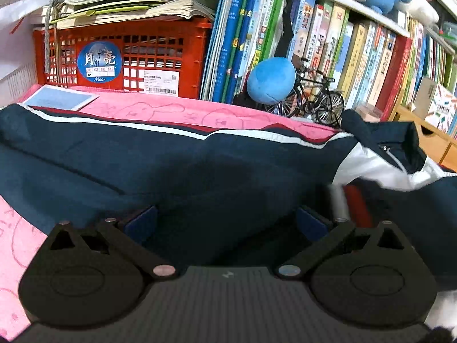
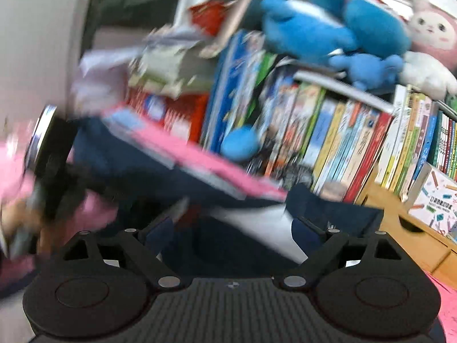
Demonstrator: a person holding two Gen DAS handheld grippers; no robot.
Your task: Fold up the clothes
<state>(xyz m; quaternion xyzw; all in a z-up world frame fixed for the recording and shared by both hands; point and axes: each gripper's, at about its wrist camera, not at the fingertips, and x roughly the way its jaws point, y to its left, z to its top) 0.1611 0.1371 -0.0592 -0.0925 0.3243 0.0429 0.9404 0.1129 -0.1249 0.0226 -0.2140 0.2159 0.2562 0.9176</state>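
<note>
The navy jacket (image 1: 177,168) lies spread over the pink blanket (image 1: 177,108), filling the left view from 9 to 3 o'clock; its white panel and zipped collar sit at 3 o'clock. The left gripper (image 1: 227,224) hovers over it with fingers spread, holding nothing; the right gripper (image 2: 232,235) likewise stands wide, its view blurred. The cloth looks light, limp and slick; best pinched at a hem or sleeve edge.

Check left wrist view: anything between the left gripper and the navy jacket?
Nothing visible. The left gripper is open, and the navy jacket lies directly under and ahead of its fingers on the pink cloth. The model bicycle and blue plush ball sit behind the jacket, off the path.
</note>
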